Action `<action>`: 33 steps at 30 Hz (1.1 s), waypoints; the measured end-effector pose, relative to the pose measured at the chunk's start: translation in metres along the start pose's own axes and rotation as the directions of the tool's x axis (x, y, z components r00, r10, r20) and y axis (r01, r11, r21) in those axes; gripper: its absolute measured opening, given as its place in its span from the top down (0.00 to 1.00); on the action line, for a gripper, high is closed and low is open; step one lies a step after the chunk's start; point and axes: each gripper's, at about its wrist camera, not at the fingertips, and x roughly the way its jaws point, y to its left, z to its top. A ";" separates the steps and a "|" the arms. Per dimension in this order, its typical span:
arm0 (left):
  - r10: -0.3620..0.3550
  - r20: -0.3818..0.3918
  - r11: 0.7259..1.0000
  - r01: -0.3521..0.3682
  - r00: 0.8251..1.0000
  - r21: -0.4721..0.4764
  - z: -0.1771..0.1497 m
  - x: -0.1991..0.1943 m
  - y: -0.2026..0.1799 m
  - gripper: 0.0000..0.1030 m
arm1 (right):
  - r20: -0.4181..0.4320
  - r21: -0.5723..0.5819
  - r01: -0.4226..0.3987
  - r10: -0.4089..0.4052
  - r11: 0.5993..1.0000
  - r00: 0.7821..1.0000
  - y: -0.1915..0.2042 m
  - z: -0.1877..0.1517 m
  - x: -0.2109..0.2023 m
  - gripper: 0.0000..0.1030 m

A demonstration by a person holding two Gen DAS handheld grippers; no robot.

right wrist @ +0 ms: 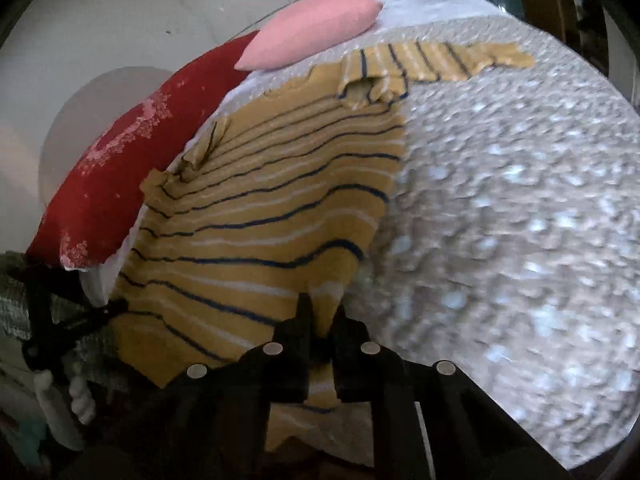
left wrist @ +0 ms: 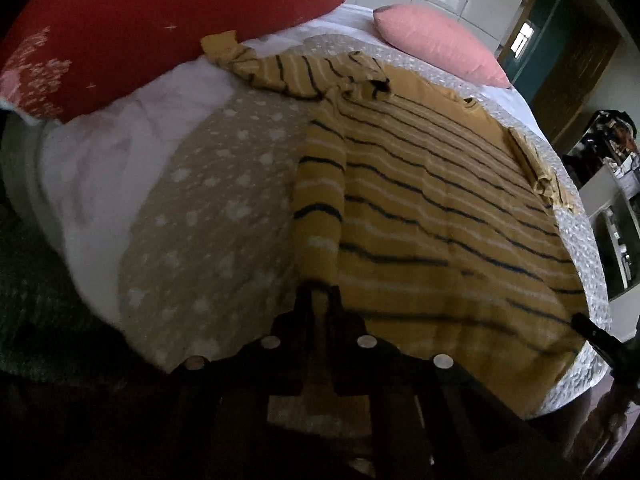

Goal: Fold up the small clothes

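White tiled wall and a dim doorway stood behind the bed [left wrist: 192, 200], whose beige dotted cover carried the striped yellow shirt [left wrist: 440, 208], spread nearly flat with its hem nearest the cameras. From the left wrist view, the left tool [left wrist: 320, 300] was clamped on the shirt's hem corner, a ridge of fabric bunched up just beyond its tips; one sleeve [left wrist: 272, 68] lay twisted at the shirt's far end, touching the red pillow [left wrist: 140, 28], with the pink pillow [left wrist: 436, 40] farther along past the shirt's collar. The right tool's tip showed at the opposite hem corner. From the right wrist view, the right tool [right wrist: 320, 320] was likewise closed on the shirt's hem, cloth pinched between its fingers, and the other sleeve [right wrist: 440, 60] lay stretched across the cover beyond the shirt's shoulder. The risks looked plain: an uneven lift could skew the fold, the thin pinch could slip free, the crumpled sleeve could be trapped inside, and the bunched ridge might set a crooked crease.
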 end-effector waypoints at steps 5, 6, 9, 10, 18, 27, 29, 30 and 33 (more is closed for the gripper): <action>0.015 -0.020 0.998 -0.016 1.000 -0.066 -0.014 -0.006 0.028 0.94 | -0.045 -0.015 0.068 -0.069 0.998 0.997 -0.013 -0.032 -0.013 0.94; 0.014 -0.017 0.997 -0.015 1.000 -0.079 -0.015 -0.007 0.033 0.94 | -0.038 -0.017 0.078 -0.079 0.997 0.996 -0.015 -0.034 -0.016 0.94; 0.037 0.019 0.994 -0.035 0.999 -0.100 -0.011 -0.014 0.043 0.92 | 0.020 0.046 0.095 -0.096 0.994 0.995 -0.036 -0.017 -0.030 0.81; 0.042 0.035 0.994 -0.039 0.999 -0.099 -0.009 -0.018 0.042 0.90 | 0.040 0.076 0.094 -0.097 0.993 0.994 -0.045 -0.007 -0.034 0.63; 0.059 0.125 0.998 -0.059 0.990 -0.005 0.005 -0.028 0.001 0.47 | 0.177 0.266 0.108 -0.158 0.958 0.971 -0.097 0.086 -0.003 0.38; 0.033 0.162 0.995 -0.049 0.986 0.091 0.019 -0.022 -0.032 0.43 | 0.141 0.347 0.167 -0.227 0.923 0.964 -0.115 0.157 0.061 0.38; 0.031 0.162 0.995 -0.046 0.986 0.092 0.022 -0.020 -0.033 0.43 | 0.146 0.346 0.204 -0.268 0.916 0.952 -0.117 0.171 0.070 0.38; 0.031 0.161 0.994 -0.047 0.986 0.094 0.023 -0.019 -0.034 0.43 | 0.145 0.338 0.230 -0.292 0.913 0.945 -0.116 0.178 0.074 0.38; 0.041 0.152 0.994 -0.056 0.988 0.095 0.023 -0.016 -0.035 0.43 | 0.139 0.312 0.295 -0.350 0.903 0.926 -0.115 0.200 0.090 0.38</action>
